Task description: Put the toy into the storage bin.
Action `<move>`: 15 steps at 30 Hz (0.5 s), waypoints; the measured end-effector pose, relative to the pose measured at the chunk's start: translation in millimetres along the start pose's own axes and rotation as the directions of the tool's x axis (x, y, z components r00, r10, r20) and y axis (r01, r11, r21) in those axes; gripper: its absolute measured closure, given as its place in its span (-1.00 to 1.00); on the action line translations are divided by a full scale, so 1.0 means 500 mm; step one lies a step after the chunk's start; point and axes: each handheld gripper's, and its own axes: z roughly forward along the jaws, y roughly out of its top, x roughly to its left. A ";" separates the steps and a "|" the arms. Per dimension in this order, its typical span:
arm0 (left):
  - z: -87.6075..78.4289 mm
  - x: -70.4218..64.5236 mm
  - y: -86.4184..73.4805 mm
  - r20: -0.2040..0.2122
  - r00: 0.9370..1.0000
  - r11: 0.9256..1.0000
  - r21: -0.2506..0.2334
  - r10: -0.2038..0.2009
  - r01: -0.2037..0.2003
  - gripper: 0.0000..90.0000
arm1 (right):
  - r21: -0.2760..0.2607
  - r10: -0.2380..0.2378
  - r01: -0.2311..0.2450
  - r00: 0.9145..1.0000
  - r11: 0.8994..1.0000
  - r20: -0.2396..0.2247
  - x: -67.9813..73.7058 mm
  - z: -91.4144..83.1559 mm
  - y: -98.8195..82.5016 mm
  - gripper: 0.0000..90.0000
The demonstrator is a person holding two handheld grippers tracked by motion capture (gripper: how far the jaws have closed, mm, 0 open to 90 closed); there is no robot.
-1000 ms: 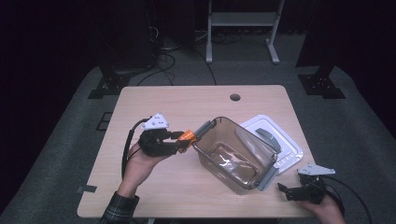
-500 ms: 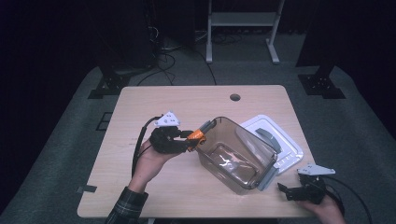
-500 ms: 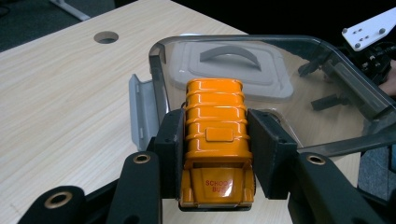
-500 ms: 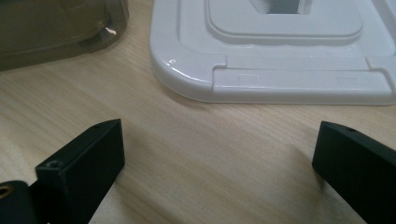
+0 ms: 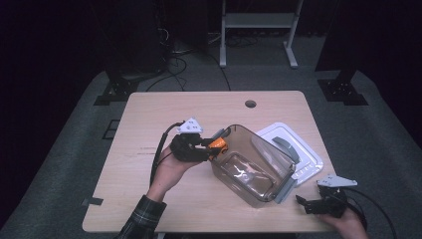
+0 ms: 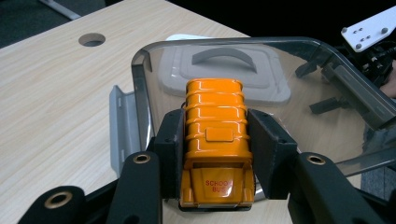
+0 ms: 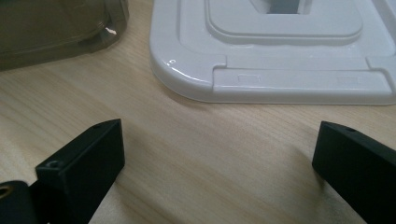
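The left gripper [image 6: 217,154] is clamped on a glossy orange toy school bus [image 6: 215,140], held at the rim of a clear smoky plastic bin [image 5: 251,162], apparently ready to drop in. The right gripper [image 5: 318,203], jaws apart, rests near the white plastic lid [image 7: 275,51]. A pale wooden table [image 5: 149,114] stands in a dark room.

It looked like a recording lab: a lone wooden desk [image 5: 164,114] stood on grey carpet [image 5: 74,149] among dark drapes, stand feet [image 5: 119,92], a white frame [image 5: 256,22] and trailing cables [image 5: 174,52].
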 end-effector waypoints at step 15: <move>0.041 -0.005 0.011 0.012 1.000 1.000 0.019 0.013 -0.013 0.30 | 0.000 0.001 -0.001 1.000 1.000 0.000 0.000 0.000 0.000 -0.97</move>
